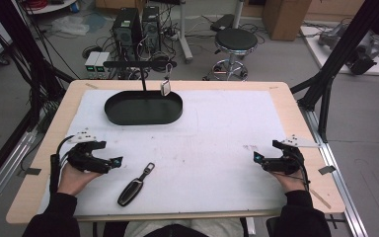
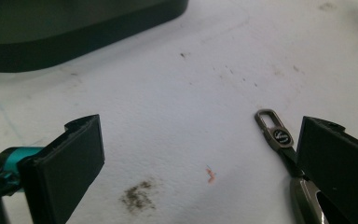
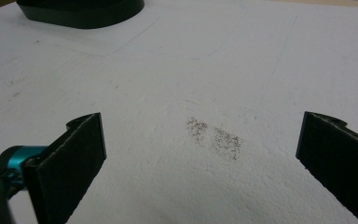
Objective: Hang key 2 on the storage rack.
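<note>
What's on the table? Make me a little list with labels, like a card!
Nearest thing: car key fob with a strap and metal clip, lying flat on the white mat
Left gripper: jaws open, just left of the fob, not touching it
Right gripper: jaws open, over bare mat with a grey smudge
Far side: black oval tray with a post and crossbar
Hanging from crossbar: small tag-like item, too small to identify

On the desk (image 1: pixel 39 163), the car key (image 1: pixel 135 186) lies near the front, just right of the left gripper (image 1: pixel 117 161); the oval tray (image 1: pixel 143 107) sits behind.
</note>
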`<state>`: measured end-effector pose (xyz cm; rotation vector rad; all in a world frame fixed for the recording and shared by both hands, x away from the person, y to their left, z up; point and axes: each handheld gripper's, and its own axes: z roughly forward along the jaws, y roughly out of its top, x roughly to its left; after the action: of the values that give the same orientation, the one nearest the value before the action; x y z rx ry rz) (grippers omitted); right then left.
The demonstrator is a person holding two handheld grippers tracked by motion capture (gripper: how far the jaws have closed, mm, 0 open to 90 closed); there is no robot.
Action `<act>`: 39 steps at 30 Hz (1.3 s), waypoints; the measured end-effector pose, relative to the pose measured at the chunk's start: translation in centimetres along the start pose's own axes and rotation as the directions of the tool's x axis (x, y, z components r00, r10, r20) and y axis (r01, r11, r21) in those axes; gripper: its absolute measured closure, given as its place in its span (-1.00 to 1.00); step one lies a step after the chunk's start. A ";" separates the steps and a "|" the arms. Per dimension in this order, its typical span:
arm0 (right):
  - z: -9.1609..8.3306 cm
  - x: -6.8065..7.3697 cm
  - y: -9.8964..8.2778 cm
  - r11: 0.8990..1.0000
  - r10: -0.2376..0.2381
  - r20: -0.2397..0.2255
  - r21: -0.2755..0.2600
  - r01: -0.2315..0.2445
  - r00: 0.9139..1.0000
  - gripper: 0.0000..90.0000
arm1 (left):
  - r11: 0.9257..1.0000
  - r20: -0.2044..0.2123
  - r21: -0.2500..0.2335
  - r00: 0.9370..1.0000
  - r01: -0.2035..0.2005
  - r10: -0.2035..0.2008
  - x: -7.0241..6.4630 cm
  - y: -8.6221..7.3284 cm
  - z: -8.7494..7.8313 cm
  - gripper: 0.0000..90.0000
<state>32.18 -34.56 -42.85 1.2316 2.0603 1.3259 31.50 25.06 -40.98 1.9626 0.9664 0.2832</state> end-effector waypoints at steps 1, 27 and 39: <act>0.0 0.0 0.0 1.000 0.000 0.000 0.001 0.000 1.000 -0.99 | 1.000 0.012 0.018 1.000 0.000 0.000 -0.2 0.1 0.3 -0.96; 0.1 0.3 -0.3 1.000 -0.020 0.006 0.022 0.020 1.000 -0.99 | 0.963 0.098 0.255 0.993 -0.087 0.064 -4.0 1.3 4.2 -0.80; 0.1 0.2 -0.4 1.000 -0.021 0.004 0.020 0.020 1.000 -0.99 | 0.918 0.096 0.379 0.992 -0.117 0.087 -6.6 1.5 6.2 -0.53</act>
<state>31.91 -34.39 -43.24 1.2175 2.0820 1.2955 31.19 15.98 -42.11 2.3688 0.9210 0.0754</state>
